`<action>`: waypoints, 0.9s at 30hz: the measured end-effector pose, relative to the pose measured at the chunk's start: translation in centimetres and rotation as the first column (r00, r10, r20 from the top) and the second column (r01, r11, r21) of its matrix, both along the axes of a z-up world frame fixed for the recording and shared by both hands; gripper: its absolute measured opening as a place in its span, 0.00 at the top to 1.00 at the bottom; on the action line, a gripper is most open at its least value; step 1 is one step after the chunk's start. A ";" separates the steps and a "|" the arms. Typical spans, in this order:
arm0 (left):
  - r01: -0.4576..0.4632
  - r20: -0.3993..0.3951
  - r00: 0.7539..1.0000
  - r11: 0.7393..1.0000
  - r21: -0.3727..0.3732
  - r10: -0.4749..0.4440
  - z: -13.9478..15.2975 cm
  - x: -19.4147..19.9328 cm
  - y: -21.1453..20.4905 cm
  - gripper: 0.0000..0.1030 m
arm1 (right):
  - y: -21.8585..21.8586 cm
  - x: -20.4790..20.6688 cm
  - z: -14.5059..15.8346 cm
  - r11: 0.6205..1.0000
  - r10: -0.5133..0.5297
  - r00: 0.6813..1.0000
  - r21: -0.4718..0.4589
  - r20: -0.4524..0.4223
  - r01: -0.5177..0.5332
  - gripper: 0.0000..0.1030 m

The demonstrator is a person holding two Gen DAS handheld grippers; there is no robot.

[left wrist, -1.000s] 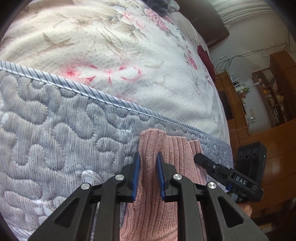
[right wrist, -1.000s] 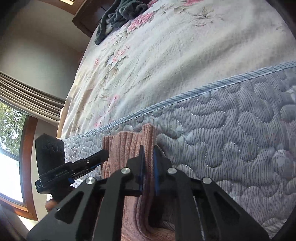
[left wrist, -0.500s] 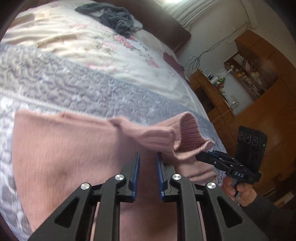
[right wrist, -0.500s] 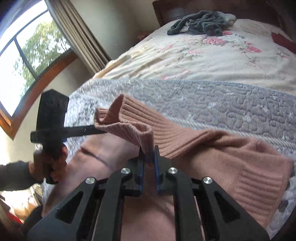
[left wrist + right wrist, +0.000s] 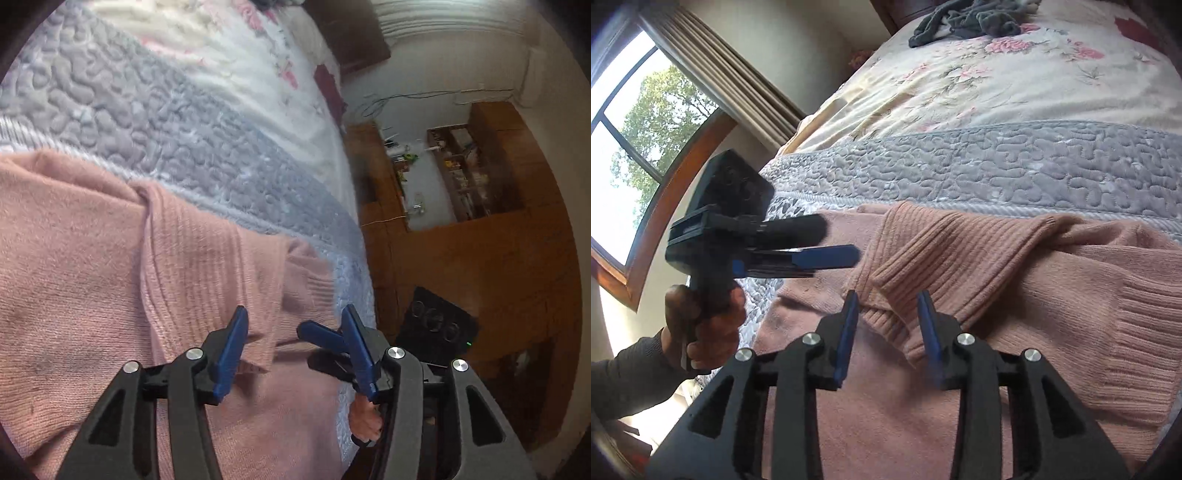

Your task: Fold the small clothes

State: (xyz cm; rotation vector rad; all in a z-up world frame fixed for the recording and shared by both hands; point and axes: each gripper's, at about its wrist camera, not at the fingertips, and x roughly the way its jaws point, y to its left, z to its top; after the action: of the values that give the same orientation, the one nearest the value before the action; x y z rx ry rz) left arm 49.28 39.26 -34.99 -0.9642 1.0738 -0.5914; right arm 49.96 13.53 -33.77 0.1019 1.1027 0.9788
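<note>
Here, left wrist view: the left tongs (image 5: 291,332) stand wide apart with nothing between the blue pads, poised just over the pink ribbed knit sweater (image 5: 92,288). The sweater lies spread on the grey quilted bedspread (image 5: 166,122) at the near edge of the bed, one sleeve (image 5: 207,266) folded across the body. Beyond the bedspread runs a cream floral sheet (image 5: 236,74). Past the right finger, the right tongs (image 5: 325,338) show a blue pad, with a hand (image 5: 364,421) gripping the handle below; wooden shelving (image 5: 476,173) stands against the far wall. Right wrist view: the right tongs (image 5: 888,325) are also spread wide and empty, hovering above the ribbed cuff of the folded sleeve (image 5: 945,251). The left tongs (image 5: 827,240) hang to the left, held by a hand (image 5: 709,325) in a dark sleeve; their opening cannot be judged from this angle. A dark grey garment (image 5: 967,20) lies crumpled far up the bed, and a wood-framed window (image 5: 639,122) with curtains sits at left.
</note>
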 end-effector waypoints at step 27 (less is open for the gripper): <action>0.083 0.103 0.919 0.445 0.892 -0.380 0.4 -3.4 -7.1 0.94 | 2.0 -5.1 -3.8 0.892 0.142 0.910 -0.450 0.389 0.053 0.96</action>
State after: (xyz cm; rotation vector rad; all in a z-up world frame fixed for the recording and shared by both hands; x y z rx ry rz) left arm 45.93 32.18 -34.61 0.2175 1.0480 -0.2921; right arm 44.90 15.52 -37.58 -0.4976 0.9114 0.7145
